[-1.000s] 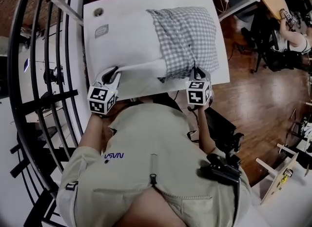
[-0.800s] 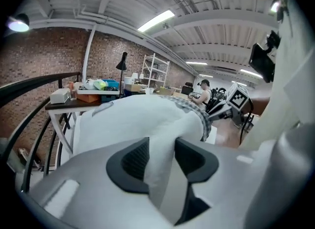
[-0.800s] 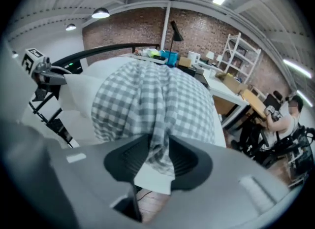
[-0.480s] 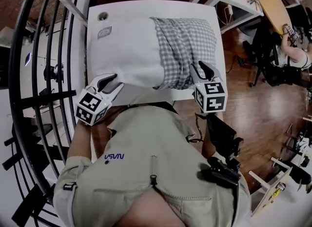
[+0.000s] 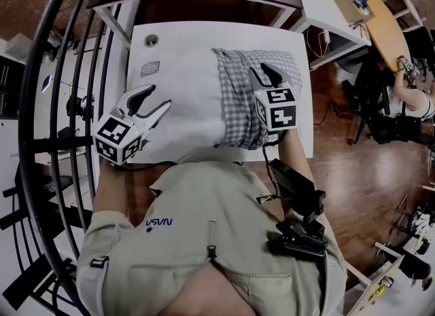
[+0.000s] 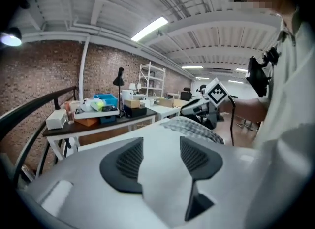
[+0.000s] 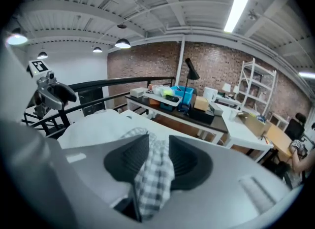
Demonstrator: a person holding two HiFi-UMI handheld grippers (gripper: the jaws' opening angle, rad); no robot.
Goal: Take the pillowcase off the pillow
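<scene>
A white rectangular pillow [image 5: 183, 97] lay on the white surface [image 5: 204, 36]. Its right end sat inside the bunched grey-and-white checked fabric pillowcase [image 5: 234, 100]. The left gripper [image 5: 160, 97] hovered above the pillow's bare left end. Its jaws had just been opening and stood wide apart, with nothing clamped between them. The right gripper [image 5: 262, 70] hung over the pillowcase. Its jaws had also just been opening and stood apart, with checked cloth showing in the gap, unclamped.

Head view steeply down from above; both gripper views low along their jaws; pillow [image 5: 183, 90] shared
</scene>
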